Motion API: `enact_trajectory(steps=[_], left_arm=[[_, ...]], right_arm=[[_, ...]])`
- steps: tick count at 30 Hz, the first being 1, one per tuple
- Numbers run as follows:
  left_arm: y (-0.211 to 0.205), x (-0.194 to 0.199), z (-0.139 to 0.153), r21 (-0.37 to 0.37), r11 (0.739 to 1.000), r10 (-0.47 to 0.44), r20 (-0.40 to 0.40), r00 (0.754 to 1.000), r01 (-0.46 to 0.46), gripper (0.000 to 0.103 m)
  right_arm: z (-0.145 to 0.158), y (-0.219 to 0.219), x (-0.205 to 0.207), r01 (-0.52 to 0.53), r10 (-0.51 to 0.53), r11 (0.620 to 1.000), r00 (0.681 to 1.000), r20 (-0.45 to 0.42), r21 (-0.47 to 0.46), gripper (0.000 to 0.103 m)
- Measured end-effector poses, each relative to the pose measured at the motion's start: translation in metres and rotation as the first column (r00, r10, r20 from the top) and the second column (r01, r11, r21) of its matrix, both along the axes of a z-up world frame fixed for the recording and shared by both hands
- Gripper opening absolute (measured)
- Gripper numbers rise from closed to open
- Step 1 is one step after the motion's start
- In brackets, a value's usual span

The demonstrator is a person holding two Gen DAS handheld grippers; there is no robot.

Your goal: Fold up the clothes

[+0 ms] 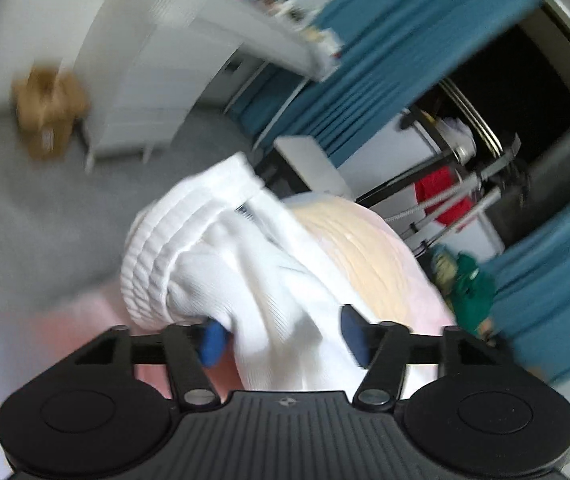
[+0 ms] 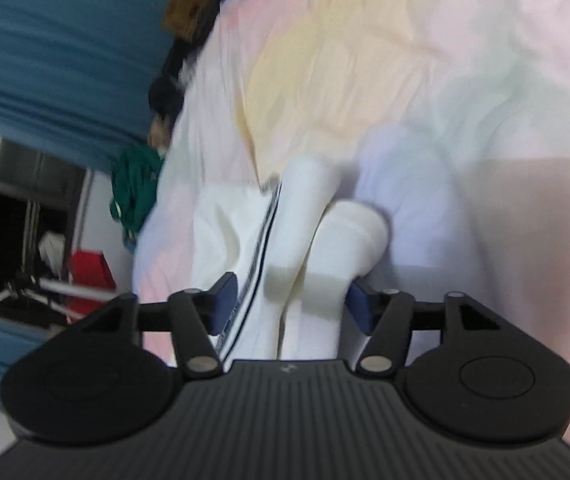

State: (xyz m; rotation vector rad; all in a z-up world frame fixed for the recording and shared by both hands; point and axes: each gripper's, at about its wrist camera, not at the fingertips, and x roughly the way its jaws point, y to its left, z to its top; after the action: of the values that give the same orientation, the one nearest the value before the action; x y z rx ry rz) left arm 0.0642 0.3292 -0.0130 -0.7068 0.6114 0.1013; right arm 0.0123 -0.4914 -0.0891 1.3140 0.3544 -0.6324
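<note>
A bunched white garment (image 1: 205,264) with a thick ribbed cuff lies on a pastel bed sheet (image 1: 365,236). My left gripper (image 1: 284,334) is open over it, its blue pads wide apart with loose white cloth between them. In the right wrist view the same white garment (image 2: 305,220) shows a dark stripe along a seam and a rolled end. It rests on the pink, yellow and pale blue sheet (image 2: 445,80). My right gripper (image 2: 291,304) is open too, the cloth lying between its pads unpinched. Both views are blurred.
Blue curtains (image 1: 405,40) hang beyond the bed. A brown cardboard box (image 1: 49,112) and a white cabinet (image 1: 145,80) stand on the grey floor. A metal rack with a red item (image 1: 441,192) and a green bundle (image 2: 133,188) sit at the bed's edge.
</note>
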Motion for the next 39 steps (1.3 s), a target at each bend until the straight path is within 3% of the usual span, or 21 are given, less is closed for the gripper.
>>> enact_trajectory(steps=[3, 7, 9, 12, 15, 19, 21, 25, 27, 29, 35, 37, 39], left_arm=[[-0.042, -0.017, 0.022, 0.199, 0.976, -0.091, 0.023, 0.996, 0.085, 0.072], [-0.099, -0.037, 0.045, 0.362, 0.911, -0.246, 0.088, 0.965, 0.199, 0.073], [-0.13, -0.045, 0.051, 0.406, 0.873, -0.343, 0.118, 0.932, 0.27, 0.075], [-0.192, -0.051, 0.049, 0.494, 0.774, -0.504, 0.105, 0.857, 0.395, 0.076], [-0.247, -0.051, 0.032, 0.538, 0.68, -0.609, 0.036, 0.793, 0.498, 0.076], [-0.292, -0.05, 0.007, 0.539, 0.605, -0.685, -0.024, 0.728, 0.587, 0.076], [-0.304, -0.048, -0.002, 0.556, 0.585, -0.696, -0.029, 0.718, 0.59, 0.076], [-0.313, -0.037, -0.016, 0.57, 0.581, -0.681, -0.05, 0.731, 0.581, 0.076], [-0.308, -0.028, -0.022, 0.577, 0.586, -0.669, -0.052, 0.742, 0.569, 0.076], [-0.298, -0.018, -0.025, 0.573, 0.594, -0.662, -0.05, 0.748, 0.564, 0.076], [-0.287, -0.019, -0.015, 0.543, 0.631, -0.649, -0.021, 0.761, 0.553, 0.076], [-0.286, -0.015, -0.017, 0.533, 0.638, -0.641, -0.031, 0.767, 0.555, 0.076], [-0.284, -0.014, -0.017, 0.524, 0.645, -0.636, -0.035, 0.771, 0.556, 0.076]], right_arm=[[0.01, 0.002, -0.014, 0.015, -0.014, 0.997, 1.0, 0.018, -0.071, 0.065], [0.015, 0.004, -0.017, 0.008, 0.001, 0.997, 0.994, 0.106, -0.083, 0.065], [0.01, 0.002, -0.01, -0.02, 0.027, 0.998, 0.991, 0.134, -0.051, 0.065], [-0.005, 0.002, 0.014, -0.081, 0.069, 0.995, 0.983, 0.17, 0.063, 0.065], [-0.022, 0.001, 0.025, -0.132, 0.108, 0.979, 0.982, 0.152, 0.155, 0.065], [-0.035, -0.007, 0.039, -0.124, 0.1, 0.978, 0.985, 0.142, 0.168, 0.065], [-0.04, -0.015, 0.048, -0.107, 0.086, 0.983, 0.986, 0.144, 0.149, 0.065], [-0.051, -0.026, 0.066, -0.106, 0.091, 0.989, 0.987, 0.136, 0.107, 0.053], [-0.047, -0.026, 0.07, -0.108, 0.104, 0.993, 0.99, 0.096, 0.044, 0.016], [-0.038, -0.023, 0.07, -0.121, 0.123, 0.992, 0.99, 0.076, -0.023, 0.011], [0.003, -0.012, 0.047, -0.099, 0.128, 0.973, 0.983, 0.129, -0.21, 0.007], [0.012, -0.006, 0.038, -0.104, 0.136, 0.963, 0.984, 0.115, -0.249, 0.007], [0.011, -0.004, 0.03, -0.113, 0.134, 0.967, 0.988, 0.08, -0.228, 0.007]])
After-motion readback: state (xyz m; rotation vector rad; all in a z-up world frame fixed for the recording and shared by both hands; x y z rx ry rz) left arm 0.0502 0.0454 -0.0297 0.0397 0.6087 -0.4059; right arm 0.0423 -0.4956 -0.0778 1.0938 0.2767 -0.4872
